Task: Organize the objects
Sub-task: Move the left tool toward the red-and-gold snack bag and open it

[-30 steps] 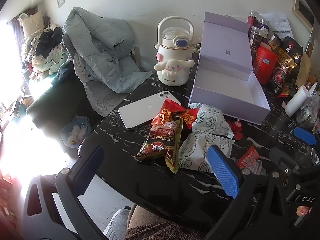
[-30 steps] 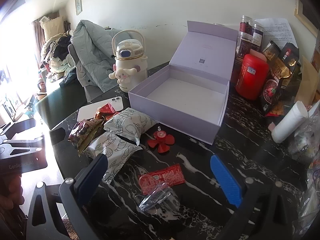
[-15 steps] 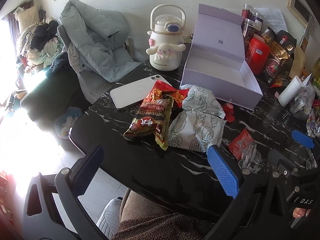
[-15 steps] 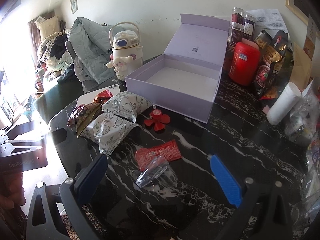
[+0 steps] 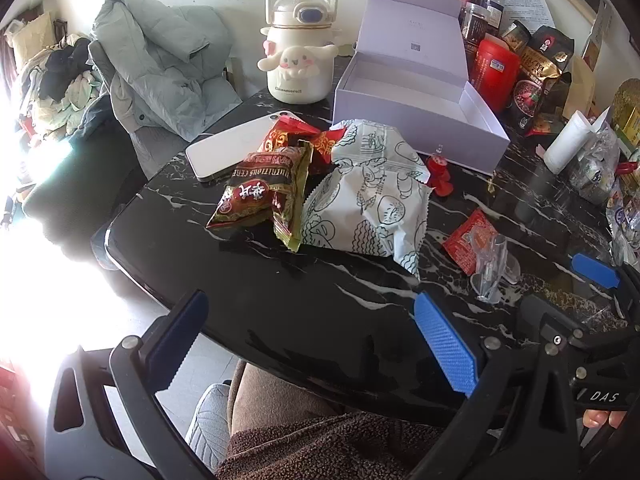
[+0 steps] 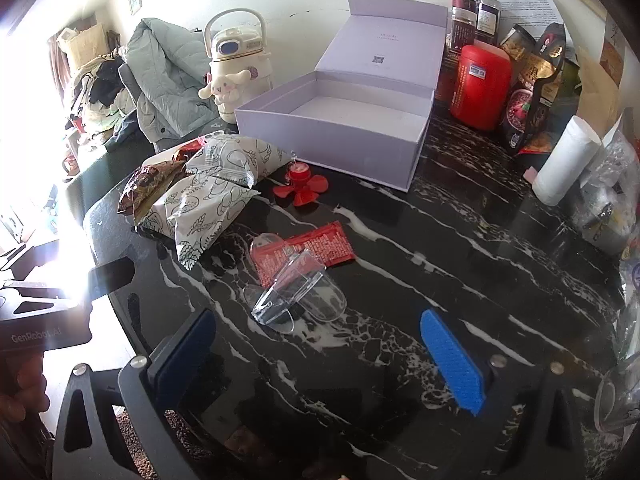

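An open, empty lavender box stands at the back of the black marble table. In front of it lie two white patterned snack bags, a brown cereal packet, a red candy packet, a white phone, a red flower trinket, a red sachet and a clear plastic shell. My left gripper is open and empty over the near table edge. My right gripper is open and empty just short of the clear shell.
A white Cinnamoroll kettle stands left of the box. A red canister, jars, dark snack bags and a white roll crowd the right side. A grey jacket hangs on a chair at the left.
Both grippers have pulled back toward me and away from the box, so the objects look farther off. Both stay open. Nothing on the table has moved.
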{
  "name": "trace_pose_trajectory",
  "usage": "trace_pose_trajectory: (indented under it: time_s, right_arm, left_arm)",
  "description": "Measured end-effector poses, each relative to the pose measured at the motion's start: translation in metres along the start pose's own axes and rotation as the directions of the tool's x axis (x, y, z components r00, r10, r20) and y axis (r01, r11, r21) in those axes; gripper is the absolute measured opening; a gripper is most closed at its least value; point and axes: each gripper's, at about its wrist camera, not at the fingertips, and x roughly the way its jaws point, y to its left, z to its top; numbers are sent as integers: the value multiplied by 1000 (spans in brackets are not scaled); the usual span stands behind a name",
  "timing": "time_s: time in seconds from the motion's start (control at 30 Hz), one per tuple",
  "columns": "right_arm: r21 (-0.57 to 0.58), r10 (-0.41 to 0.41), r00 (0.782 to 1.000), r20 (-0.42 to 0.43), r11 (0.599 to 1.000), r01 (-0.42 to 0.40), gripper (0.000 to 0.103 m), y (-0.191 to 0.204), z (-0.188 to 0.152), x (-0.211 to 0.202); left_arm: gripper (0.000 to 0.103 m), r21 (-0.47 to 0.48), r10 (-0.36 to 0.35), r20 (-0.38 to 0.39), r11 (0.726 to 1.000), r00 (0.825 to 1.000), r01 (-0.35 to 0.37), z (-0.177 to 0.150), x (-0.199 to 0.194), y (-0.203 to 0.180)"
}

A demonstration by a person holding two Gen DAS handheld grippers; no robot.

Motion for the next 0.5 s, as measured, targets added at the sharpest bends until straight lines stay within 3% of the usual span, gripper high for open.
trace_pose_trajectory:
  time_s: [0.5]
  right_arm:
    - [-45, 12, 999, -53, 999, -15, 103, 8, 4, 42]
  left_arm:
    - [103, -41, 1, -42, 999, 999, -3, -1, 30, 19]
